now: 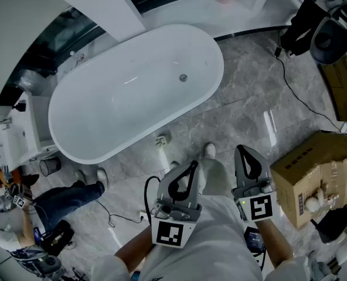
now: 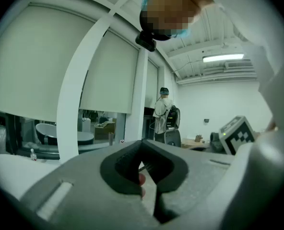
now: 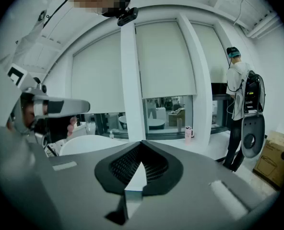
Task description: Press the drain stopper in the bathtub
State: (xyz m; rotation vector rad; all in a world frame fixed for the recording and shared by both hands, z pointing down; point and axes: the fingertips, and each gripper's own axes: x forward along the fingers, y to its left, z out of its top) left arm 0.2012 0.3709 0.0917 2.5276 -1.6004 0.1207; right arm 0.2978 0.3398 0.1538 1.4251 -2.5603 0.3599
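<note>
Head view: drain stopper (image 1: 183,78) sits on the bathtub (image 1: 121,104) floor, toward its far end. I hold left gripper (image 1: 193,164) and right gripper (image 1: 241,150) well short of the bathtub, fingers clenched, empty. Stopper appears rigid, probably slick; press its centre.

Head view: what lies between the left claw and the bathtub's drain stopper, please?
Grey marble floor, then the white oval bathtub's near rim, before the round metal drain stopper; seen in the head view.

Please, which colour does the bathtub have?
White. The bathtub shows best in the head view, with a small grey drain stopper in its floor.
</note>
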